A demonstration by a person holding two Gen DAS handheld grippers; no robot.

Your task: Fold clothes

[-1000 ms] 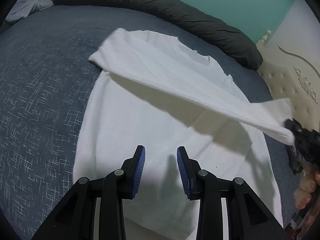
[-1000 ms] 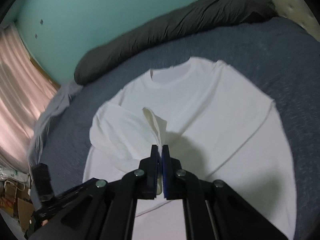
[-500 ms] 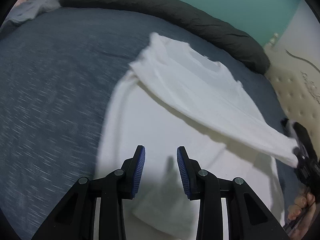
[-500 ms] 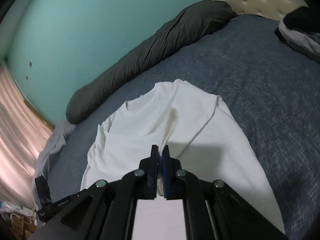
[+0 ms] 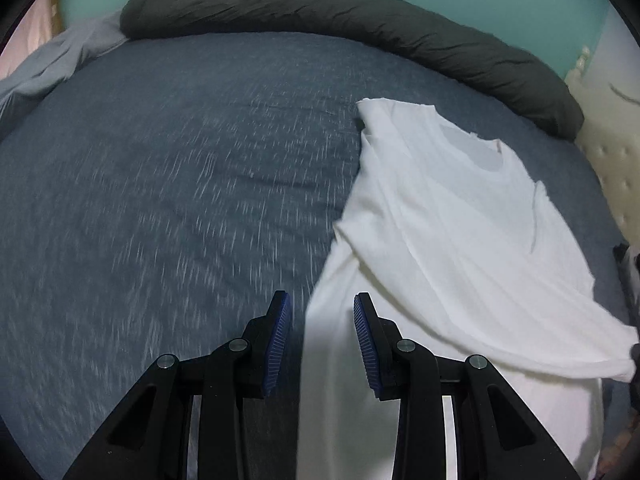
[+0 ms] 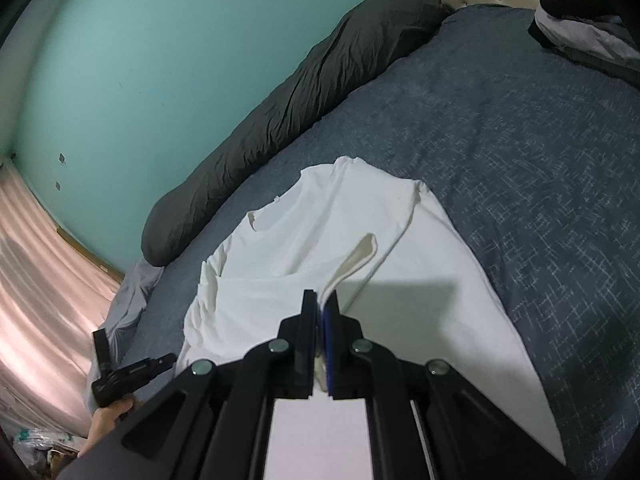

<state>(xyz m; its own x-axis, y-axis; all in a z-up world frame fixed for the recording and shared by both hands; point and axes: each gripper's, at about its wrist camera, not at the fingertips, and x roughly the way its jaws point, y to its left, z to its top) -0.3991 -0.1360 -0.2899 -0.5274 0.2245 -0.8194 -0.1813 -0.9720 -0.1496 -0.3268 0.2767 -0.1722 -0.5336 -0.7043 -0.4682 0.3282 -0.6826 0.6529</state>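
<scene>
A white long-sleeved shirt point(image 5: 460, 216) lies flat on the blue-grey bed cover point(image 5: 180, 200), collar toward the far pillow. One sleeve point(image 5: 520, 320) is drawn slantwise across its chest to the lower right. My right gripper point(image 6: 322, 304) is shut on that sleeve's cuff point(image 6: 356, 256), held just above the shirt point(image 6: 352, 216). My left gripper point(image 5: 322, 320) stands open with nothing between its blue pads, hovering over the shirt's left side edge near the hem. In the right wrist view a person's hand point(image 6: 108, 412) holds the left gripper at the lower left, beside the shirt.
A long dark grey pillow point(image 5: 360, 16) runs along the teal wall point(image 6: 160, 60). Light grey cloth point(image 5: 52, 60) lies at the bed's far left corner. A cream padded headboard point(image 5: 608, 160) is at right. Dark clothes point(image 6: 580, 28) lie near it. A pink curtain point(image 6: 36, 280) hangs past the bed.
The right gripper has carried the sleeve across the shirt's chest and lowered it. The left gripper has swung off the shirt's middle to its left edge, still open.
</scene>
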